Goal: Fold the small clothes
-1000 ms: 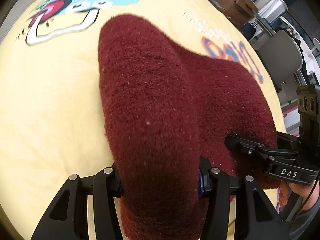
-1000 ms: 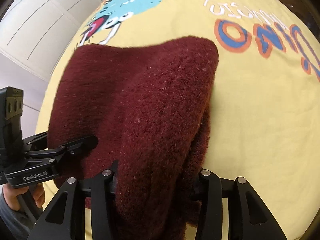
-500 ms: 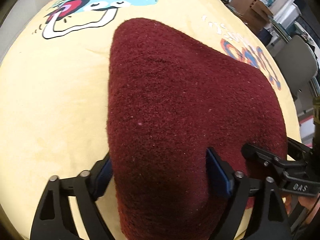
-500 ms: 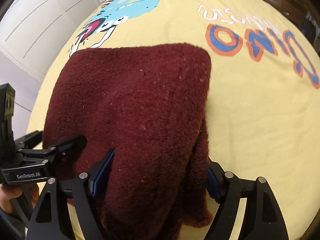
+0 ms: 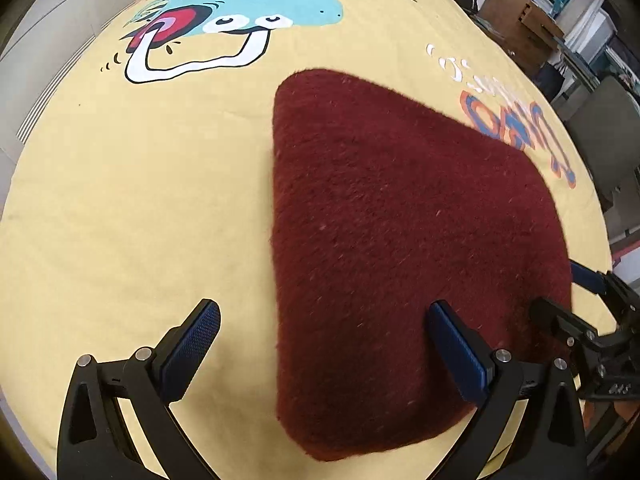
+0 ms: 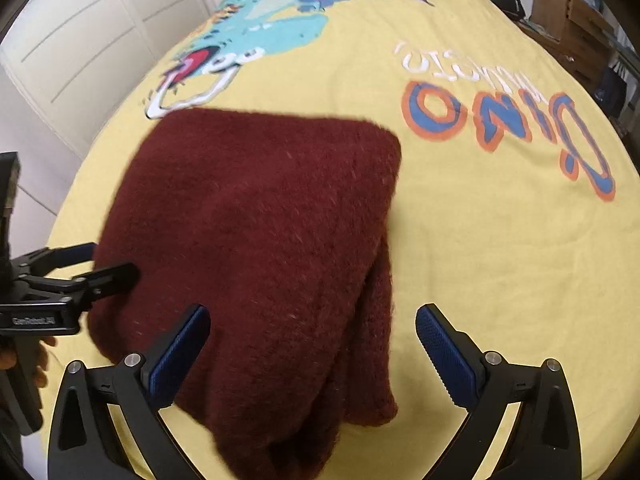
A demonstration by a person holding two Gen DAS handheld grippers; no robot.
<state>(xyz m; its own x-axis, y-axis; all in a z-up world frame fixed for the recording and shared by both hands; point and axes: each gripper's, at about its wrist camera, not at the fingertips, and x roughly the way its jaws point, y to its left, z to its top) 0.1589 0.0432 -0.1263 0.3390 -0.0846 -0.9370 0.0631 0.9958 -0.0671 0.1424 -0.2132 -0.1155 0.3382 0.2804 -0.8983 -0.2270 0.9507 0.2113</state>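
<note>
Here, both claws opening, gripping nothing, left claw (image 5: 322,336) over flat maroon garment (image 5: 400,248), right claw (image 6: 312,332) view alone showing stacked folds.

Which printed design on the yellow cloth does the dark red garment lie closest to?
The blue-and-orange lettering: the maroon knitted garment reaches its edge, while the cartoon dinosaur sits clear across bare yellow bedspread.

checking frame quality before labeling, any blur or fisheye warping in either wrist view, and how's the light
Left wrist view: mostly sharp, slight softness on the maroon garment edges; strong fisheye bends the yellow printed cloth into a dome, corners black. Right wrist view: motion blur smears the garment's edge and the dinosaur print. Both: soft, even light, no glare.
</note>
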